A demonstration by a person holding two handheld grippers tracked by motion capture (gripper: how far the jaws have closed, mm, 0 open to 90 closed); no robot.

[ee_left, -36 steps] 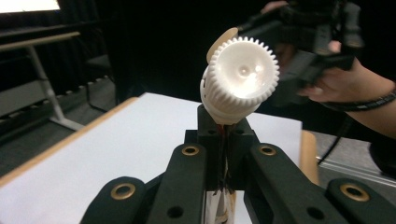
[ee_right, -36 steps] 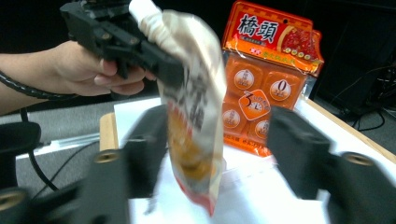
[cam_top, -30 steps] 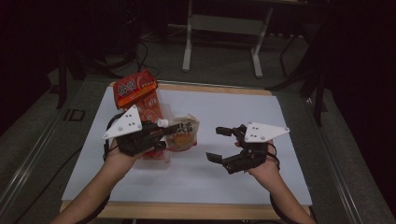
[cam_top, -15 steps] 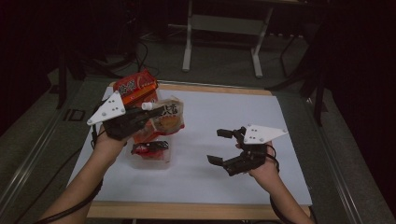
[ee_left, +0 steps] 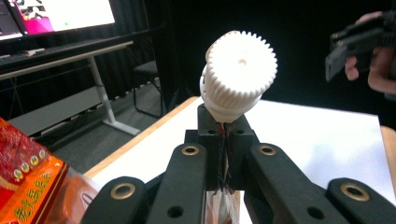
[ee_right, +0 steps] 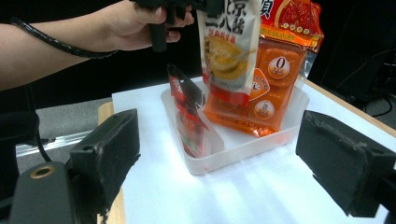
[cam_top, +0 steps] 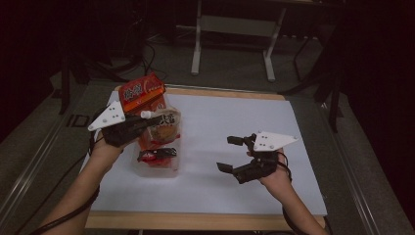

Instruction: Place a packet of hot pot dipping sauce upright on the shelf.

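Altogether three food packets (ee_right: 227,51) upright in one clear tub (ee_right: 243,144)

Orange packet (ee_right: 273,70): "0" in white circle. Spouted pouch (ee_right: 229,46): Chinese characters, too blurred to read.

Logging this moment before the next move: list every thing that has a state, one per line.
Left gripper: shut on the spouted pouch, lifted.
Spouted pouch: hanging upright over the clear bin, white cap on.
Right gripper: open, holding nothing.
Clear bin: upright, holding packets.
Orange packet: standing in bin.
Small red sachet: leaning in bin.
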